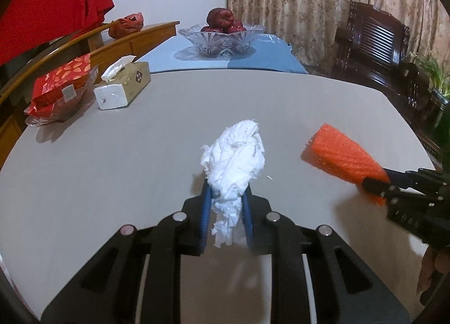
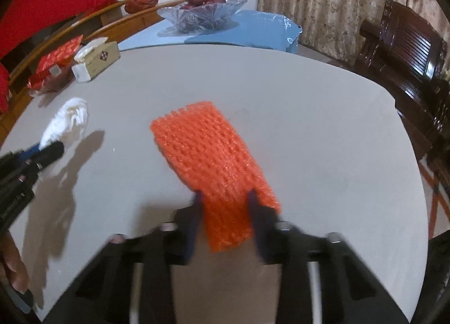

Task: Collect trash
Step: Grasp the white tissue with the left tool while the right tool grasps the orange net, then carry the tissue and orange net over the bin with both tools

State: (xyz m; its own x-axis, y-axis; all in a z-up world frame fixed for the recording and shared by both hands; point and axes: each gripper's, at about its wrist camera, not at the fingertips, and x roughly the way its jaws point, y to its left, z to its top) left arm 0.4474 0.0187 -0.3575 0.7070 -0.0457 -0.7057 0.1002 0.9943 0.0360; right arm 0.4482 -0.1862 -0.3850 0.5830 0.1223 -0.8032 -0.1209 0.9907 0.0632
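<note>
The left gripper (image 1: pixel 226 197) is clenched on a crumpled white tissue (image 1: pixel 234 155), its blue pads pinching the wad's lower end while the bulk stands up beyond the tips, toward 12 o'clock in the left wrist view. A small white scrap (image 1: pixel 269 177) lies on the desk (image 1: pixel 140 155) just beside it at 3 o'clock. The right gripper (image 2: pixel 225 205) is grasping an orange foam net (image 2: pixel 208 160), the net's near end squeezed between the pads and the rest reaching out toward 11 o'clock over the desk; this view is slightly blurred. From the left camera the net shows at 3 o'clock, well apart from the tissue. At the desk's far left edge, about 10 o'clock, sit a tissue box (image 1: pixel 123 87) and, just beside it, a red packet (image 1: pixel 62 84) in a glass dish. At 12 o'clock, beyond the desk, a glass bowl (image 1: pixel 222 38) of apples (image 1: pixel 220 20) rests on a blue cloth (image 1: pixel 267 59).
</note>
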